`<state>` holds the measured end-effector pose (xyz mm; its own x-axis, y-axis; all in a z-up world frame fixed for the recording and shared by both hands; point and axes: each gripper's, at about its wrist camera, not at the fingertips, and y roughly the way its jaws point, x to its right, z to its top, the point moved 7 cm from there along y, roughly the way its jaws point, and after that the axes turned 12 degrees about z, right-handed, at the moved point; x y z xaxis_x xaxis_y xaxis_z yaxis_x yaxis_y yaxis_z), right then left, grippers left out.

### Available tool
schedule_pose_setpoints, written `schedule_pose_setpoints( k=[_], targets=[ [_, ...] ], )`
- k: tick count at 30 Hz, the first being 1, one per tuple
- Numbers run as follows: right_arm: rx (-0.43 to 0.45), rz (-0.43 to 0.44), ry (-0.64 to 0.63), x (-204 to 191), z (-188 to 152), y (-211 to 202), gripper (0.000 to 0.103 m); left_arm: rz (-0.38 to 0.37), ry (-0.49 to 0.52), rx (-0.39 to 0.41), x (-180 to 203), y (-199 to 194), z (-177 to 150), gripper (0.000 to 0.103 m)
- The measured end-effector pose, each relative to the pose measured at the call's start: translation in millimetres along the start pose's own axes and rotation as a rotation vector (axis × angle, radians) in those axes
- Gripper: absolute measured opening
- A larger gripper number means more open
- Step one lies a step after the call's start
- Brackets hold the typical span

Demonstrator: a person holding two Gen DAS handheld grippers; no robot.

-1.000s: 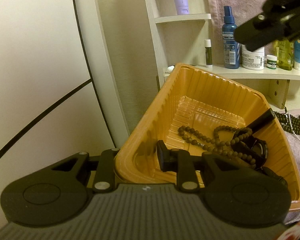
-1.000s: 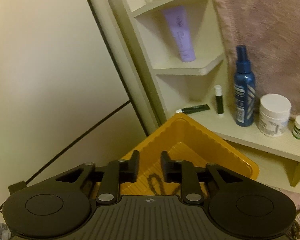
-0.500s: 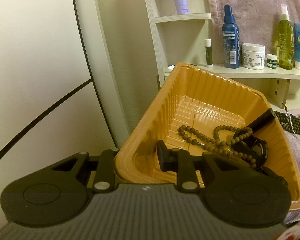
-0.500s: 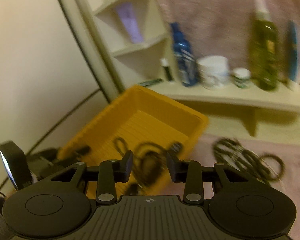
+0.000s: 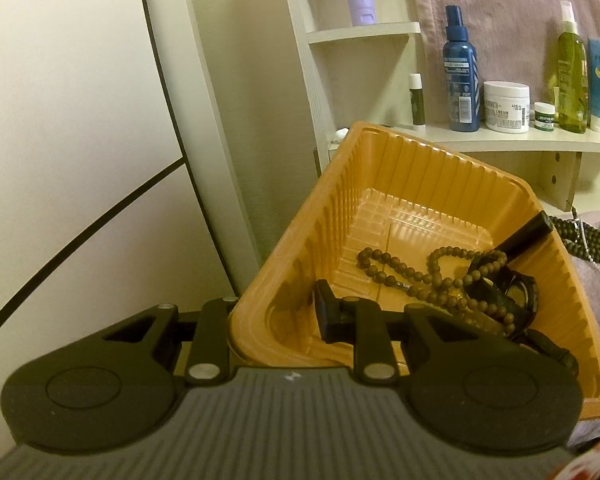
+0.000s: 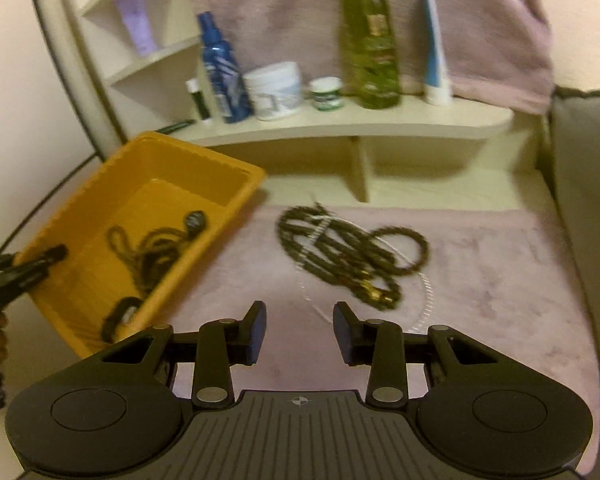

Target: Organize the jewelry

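**Tray held tilted, beads waiting on the cloth**

A pink cloth (image 6: 480, 264) covers the near surface, with a cream shelf (image 6: 360, 124) along its far edge. On the shelf stand a green bottle (image 6: 370, 40), a blue bottle (image 6: 220, 72), a white jar (image 6: 278, 90) and a small green-labelled pot (image 6: 326, 94).

At the left sits the orange tray (image 5: 400, 184), tipped up on one side. The left gripper (image 5: 276, 312) is clenched on its near rim, one finger inside the tray, one outside. Inside lie a brown bead string (image 5: 416, 272), a black watch (image 5: 508, 292) and a black stick (image 5: 524, 234) leaning on the right wall.

Right of the tray, a tangle of dark bead necklaces (image 6: 348, 248) lies on the cloth with a thin pale chain (image 6: 422, 300) looped through it.

The right gripper (image 6: 300, 330) hangs over bare cloth near the tangle, jaws apart, having just been opening, nothing between them.
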<state>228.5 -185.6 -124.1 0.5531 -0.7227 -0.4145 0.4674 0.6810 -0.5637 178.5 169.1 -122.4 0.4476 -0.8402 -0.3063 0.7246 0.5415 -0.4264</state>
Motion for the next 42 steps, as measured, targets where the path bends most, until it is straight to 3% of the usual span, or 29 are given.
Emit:
schedule_pose_setpoints(
  k=[8,25,34,38,42],
  targets=[
    [-0.003,-0.055,-0.021,22,-4,0,0.038,0.001,0.004,-0.005,0,1,-1,0.023],
    [-0.082,-0.098,-0.265,40,8,50,0.037,0.004,0.006,-0.014,-1,1,-2,0.023],
    [-0.125,-0.094,-0.317,41,8,73,0.023,0.004,0.005,-0.015,-1,1,-1,0.023],
    [-0.126,-0.086,-0.316,41,7,74,0.008,0.003,0.005,-0.016,0,1,-1,0.023],
    [-0.116,-0.079,-0.316,39,7,68,0.007,0.003,0.005,-0.016,0,1,-1,0.023]
  ],
)
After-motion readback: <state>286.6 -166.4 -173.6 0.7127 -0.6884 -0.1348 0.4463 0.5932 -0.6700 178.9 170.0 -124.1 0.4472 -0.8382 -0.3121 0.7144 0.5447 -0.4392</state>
